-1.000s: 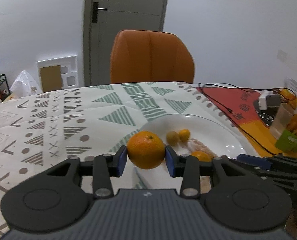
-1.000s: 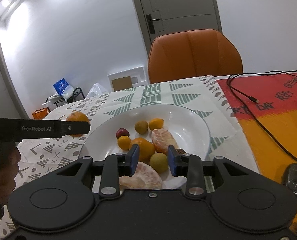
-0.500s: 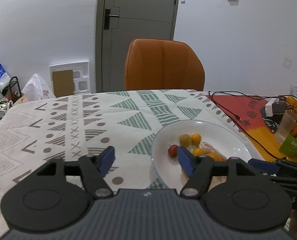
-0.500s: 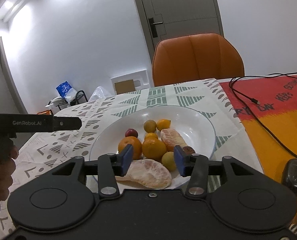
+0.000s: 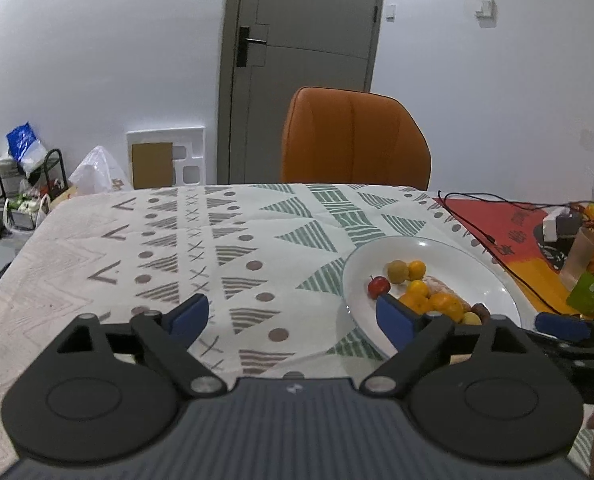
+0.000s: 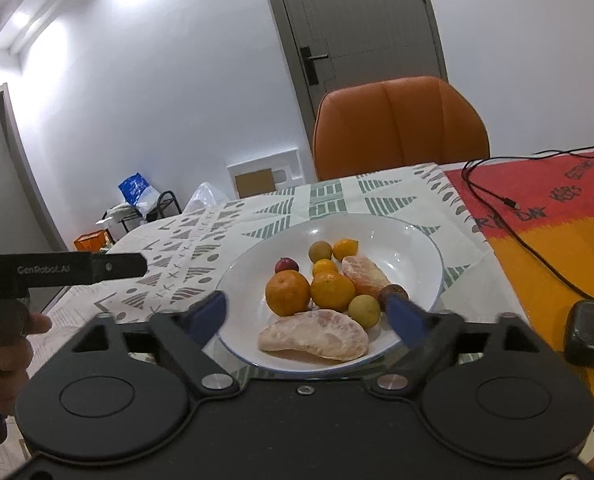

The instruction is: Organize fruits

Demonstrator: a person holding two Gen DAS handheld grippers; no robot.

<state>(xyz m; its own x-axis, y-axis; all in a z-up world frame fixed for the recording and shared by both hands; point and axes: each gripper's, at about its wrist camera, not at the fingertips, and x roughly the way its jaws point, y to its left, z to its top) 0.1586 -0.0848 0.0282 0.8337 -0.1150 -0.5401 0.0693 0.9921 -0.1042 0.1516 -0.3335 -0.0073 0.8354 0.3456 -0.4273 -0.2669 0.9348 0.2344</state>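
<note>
Both claws are spread wide with nothing in them: left claw (image 5: 291, 318) over the patterned desk (image 5: 177, 248), right claw (image 6: 307, 314) hanging over the white plate (image 6: 417, 240) where all the fruits (image 6: 329, 292) sit piled together

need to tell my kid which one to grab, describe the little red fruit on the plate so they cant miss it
Find the white plate on the patterned tablecloth in front of the orange chair. On the plate's left side, just beyond the big orange, sits the small red fruit. It is the only red piece there; its neighbours are orange, yellow-green or pale peeled segments.
</note>
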